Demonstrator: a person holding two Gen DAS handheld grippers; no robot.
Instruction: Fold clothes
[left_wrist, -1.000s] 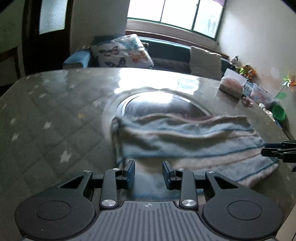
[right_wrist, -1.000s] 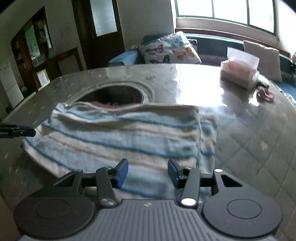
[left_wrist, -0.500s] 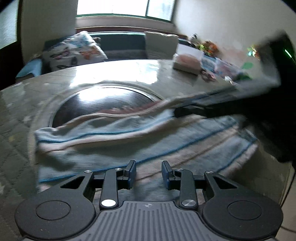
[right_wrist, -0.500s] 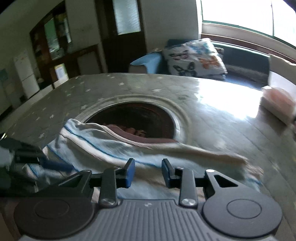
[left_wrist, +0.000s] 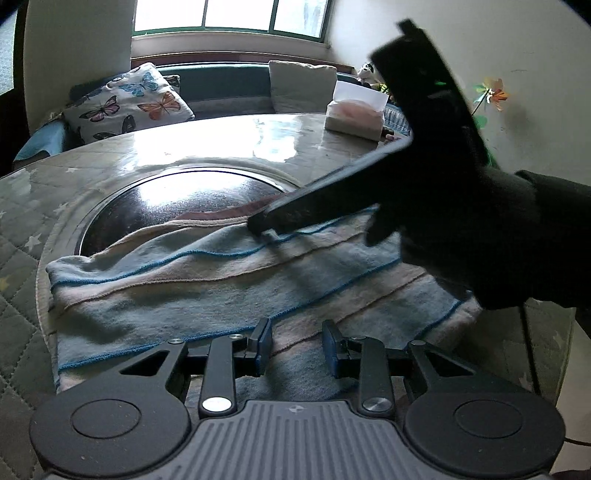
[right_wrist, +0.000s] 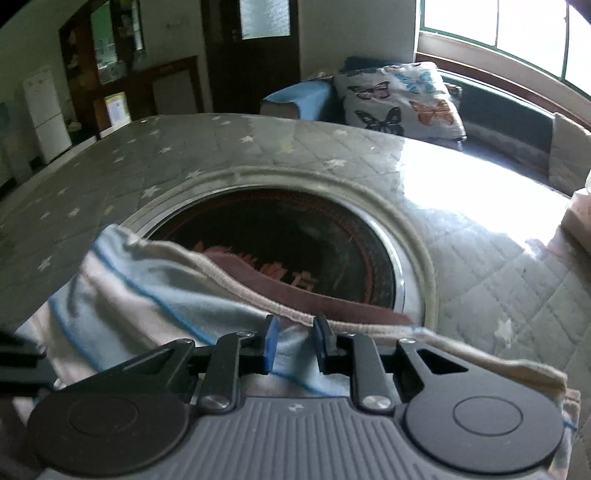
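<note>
A folded striped cloth (left_wrist: 207, 280) in light blue, cream and blue lines lies on the round table, partly over its dark centre disc. My left gripper (left_wrist: 295, 347) is open, low over the cloth's near edge. My right gripper (right_wrist: 293, 341) is open with its jaws on either side of the cloth's (right_wrist: 155, 291) hemmed far edge, which runs between the pads. The right gripper also shows in the left wrist view (left_wrist: 266, 223) as a dark shape reaching across the cloth from the right, its tip at the far edge.
The table (right_wrist: 147, 162) has a grey quilted star cover and a dark round inset (right_wrist: 295, 243). A tissue box (left_wrist: 354, 114) stands at the far right. A sofa with a butterfly cushion (left_wrist: 129, 103) lies behind, under the window.
My right gripper has swung in from the cloth's right end to its far hem at the centre disc. My left gripper has stayed open over the near edge.
</note>
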